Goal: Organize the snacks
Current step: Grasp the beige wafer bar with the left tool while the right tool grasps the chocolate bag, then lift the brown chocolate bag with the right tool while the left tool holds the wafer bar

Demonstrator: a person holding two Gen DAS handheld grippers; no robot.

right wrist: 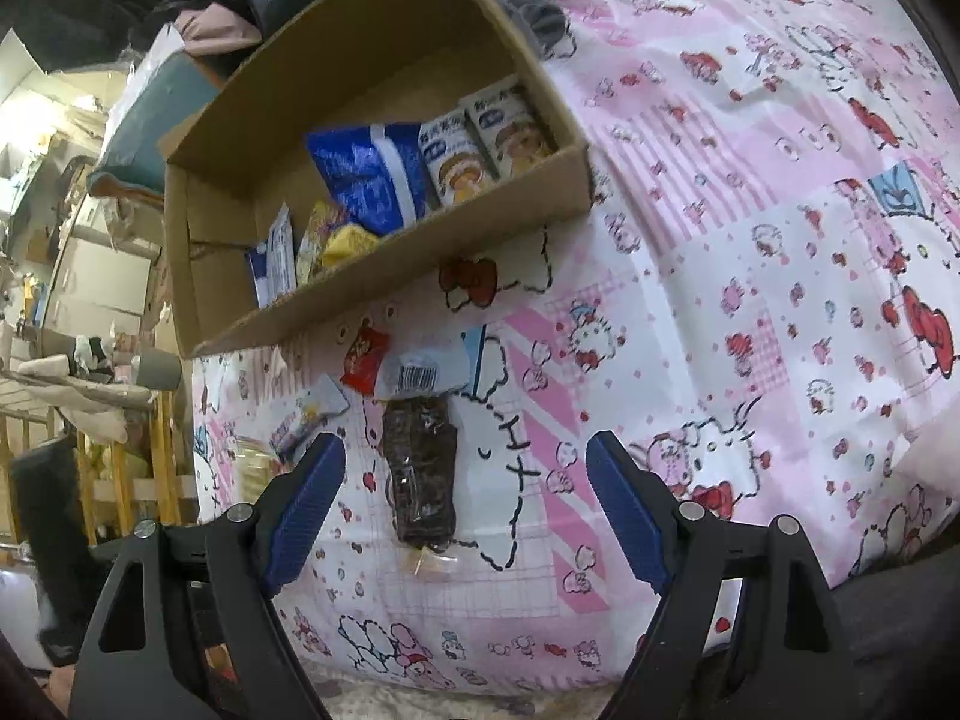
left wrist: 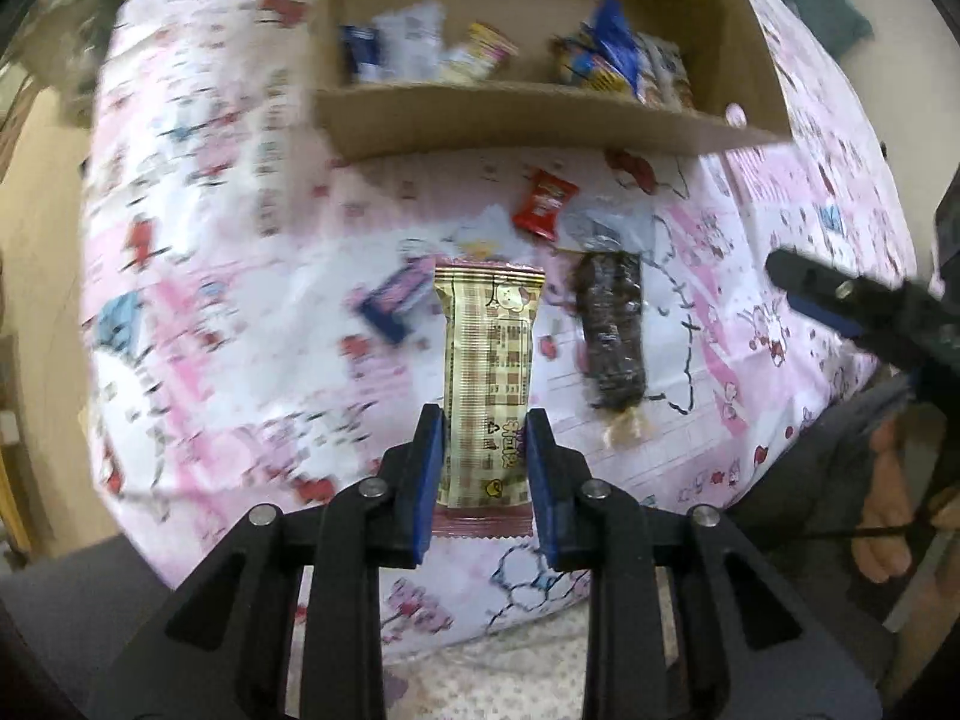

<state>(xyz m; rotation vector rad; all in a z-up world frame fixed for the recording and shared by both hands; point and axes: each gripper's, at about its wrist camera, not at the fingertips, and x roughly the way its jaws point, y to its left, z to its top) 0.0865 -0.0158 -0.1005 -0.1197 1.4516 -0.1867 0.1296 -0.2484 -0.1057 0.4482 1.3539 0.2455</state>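
The left tool [left wrist: 485, 420] points steeply down, its blue pads [left wrist: 429, 480] clamped on the lower end of a beige wrapped snack bar [left wrist: 489, 372]. The right tool [right wrist: 465, 450] also tilts downward, jaws spread wide with nothing between the pads. A bare hand [left wrist: 888, 504] shows behind it.

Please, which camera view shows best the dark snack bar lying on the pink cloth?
The right wrist view: the dark snack bar lies sharp and central, ahead of the open right gripper. The left wrist view shows it off to the side and slightly blurred.
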